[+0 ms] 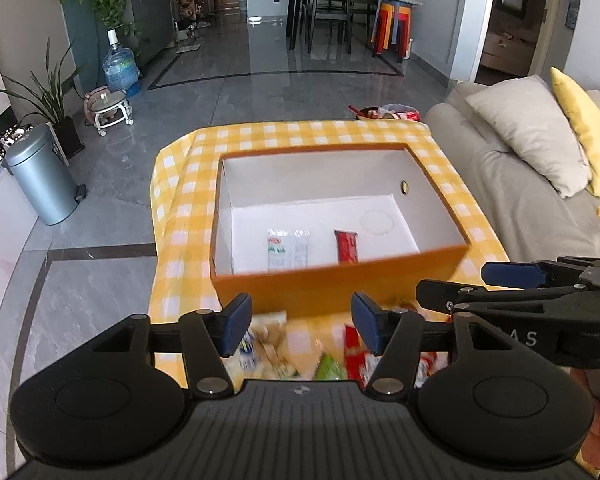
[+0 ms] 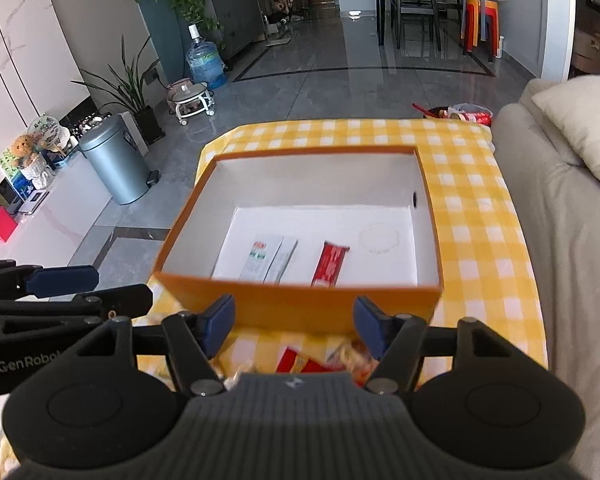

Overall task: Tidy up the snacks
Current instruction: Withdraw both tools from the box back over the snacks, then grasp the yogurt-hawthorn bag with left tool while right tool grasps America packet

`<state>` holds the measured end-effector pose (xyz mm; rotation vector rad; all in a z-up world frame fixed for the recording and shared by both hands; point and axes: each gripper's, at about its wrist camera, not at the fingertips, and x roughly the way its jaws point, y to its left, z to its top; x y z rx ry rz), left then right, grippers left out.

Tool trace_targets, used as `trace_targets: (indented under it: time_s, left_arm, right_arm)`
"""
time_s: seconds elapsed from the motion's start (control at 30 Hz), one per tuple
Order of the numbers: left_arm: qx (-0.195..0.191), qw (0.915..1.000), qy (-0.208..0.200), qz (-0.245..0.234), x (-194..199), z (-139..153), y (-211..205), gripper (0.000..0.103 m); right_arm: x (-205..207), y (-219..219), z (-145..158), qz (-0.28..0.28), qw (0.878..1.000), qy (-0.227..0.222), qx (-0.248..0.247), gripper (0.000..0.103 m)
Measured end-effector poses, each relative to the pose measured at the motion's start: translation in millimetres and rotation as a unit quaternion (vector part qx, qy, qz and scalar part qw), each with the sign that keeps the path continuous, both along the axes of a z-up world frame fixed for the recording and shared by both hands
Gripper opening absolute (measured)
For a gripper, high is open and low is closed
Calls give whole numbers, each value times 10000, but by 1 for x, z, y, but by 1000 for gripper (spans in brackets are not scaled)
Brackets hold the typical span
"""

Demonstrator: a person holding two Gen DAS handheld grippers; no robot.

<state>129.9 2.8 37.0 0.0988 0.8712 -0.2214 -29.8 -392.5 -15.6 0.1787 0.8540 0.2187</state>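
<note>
Left tool (image 1: 300, 326): jaws spread wide, nothing between the blue pads (image 1: 236, 328). It sits low in the left wrist frame, above a blurred heap of loose snack packets (image 1: 276, 352) lying on the tabletop (image 1: 188, 208) under a yellow-and-white checked cloth. Whether the pads touch the packets cannot be told.

Right tool (image 2: 294, 326): jaws likewise spread wide and holding nothing. Beneath it, at lower centre of the right wrist frame, lie a red packet (image 2: 300, 362) and further blurred wrappers. In the left wrist frame the right tool shows at the right edge; in the right wrist frame the left tool shows at the left edge. The two stand side by side, close together.

Orange box (image 1: 340, 288): open-topped, white inside, standing on the cloth at frame centre, just beyond both tools and the loose packets. Its near wall faces the cameras. A small round hole shows in its right inner wall.

Contents of the box: a white-and-green sachet (image 1: 286, 250) lying flat on the floor of the box, left of centre, and a red snack stick (image 1: 347, 246) lying flat to its right, apart from it. Both lie near the front wall.

Surroundings: grey sofa (image 1: 512, 184) with cushions at right, touching the tabletop edge; grey pedal bin (image 1: 42, 174) on the tiled floor at left; water bottle at upper left.
</note>
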Motion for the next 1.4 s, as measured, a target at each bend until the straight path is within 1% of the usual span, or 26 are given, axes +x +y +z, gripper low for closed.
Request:
trace_targets:
  time_s: [0.1,0.2,0.23,0.27,0.37,0.47,0.57,0.67,0.73,0.77,0.8,0.83,0.87,0.93,0.97,1.1,1.2,1.27,1.33,1.4]
  left_arm:
    - [19,9999,-22,-139,-19,-8,-2,73]
    - [51,9992,42,-382,-33,-19,-7,74]
    - [57,9988,73,-485,-38,-24,-8,75]
    - [77,9981,120,-595,-41,-30,-10,75]
    - [187,9961,293,-811,-50,-46,-15,75]
    - [301,9938,477,-956,-58,-63,-21,75]
    - [441,9905,611,-1151,-70,-80,-29,75]
    - [654,9846,766,-1428,-77,-95,-37,76]
    - [818,9786,908,-1655,-78,-110,-43,76]
    - [929,9761,972,-1705,-78,-116,-44,76]
    - [1018,9739,1025,-1753,-76,-122,-46,76]
    - [1062,9718,1075,-1812,-76,-127,-47,76]
    - [1087,9699,1126,-1866,-74,-132,-47,76]
    - [1132,9653,1207,-2023,-73,-138,-49,76]
    - [1163,9627,1236,-2109,-72,-141,-51,76]
    - [1405,9499,1376,-2429,-70,-152,-57,76]
    - [1605,9434,1446,-2517,-65,-162,-60,77]
    - [1642,9409,1529,-2536,-61,-167,-61,77]
    - [1583,9395,1608,-2576,-57,-170,-61,81]
    - [1568,9387,1636,-2596,-55,-172,-62,81]
  right_arm:
    - [-23,-7,-6,-76,10000,9,64,71]
    - [-44,-17,-15,-102,9999,-2,95,73]
    - [-51,-21,-18,-104,9999,-32,105,74]
    - [-56,-24,-21,-106,9999,-69,117,77]
    - [-74,-35,-35,-103,9999,-114,16,77]
    - [-86,-42,-52,-134,9999,-15,-47,77]
    - [-95,-51,-75,-196,9996,200,-6,77]
    - [-100,-54,-95,-161,9988,430,-184,74]
    - [-101,-53,-109,-92,9979,530,-368,72]
    - [-100,-52,-117,-39,9970,584,-509,69]
    - [-97,-51,-126,18,9954,654,-696,63]
    - [-94,-51,-134,54,9936,754,-844,61]
    - [-92,-53,-140,60,9927,851,-854,60]
    - [-86,-59,-148,64,9927,1037,-612,60]
    - [-84,-60,-151,50,9923,1093,-582,60]
    - [-77,-61,-163,-41,9900,1268,-618,63]
    - [-72,-62,-169,-105,9885,1387,-593,66]
    - [-70,-62,-173,-116,9880,1434,-571,66]
    - [-68,-62,-175,-109,9875,1465,-564,66]
    - [-67,-60,-176,-77,9878,1430,-605,69]
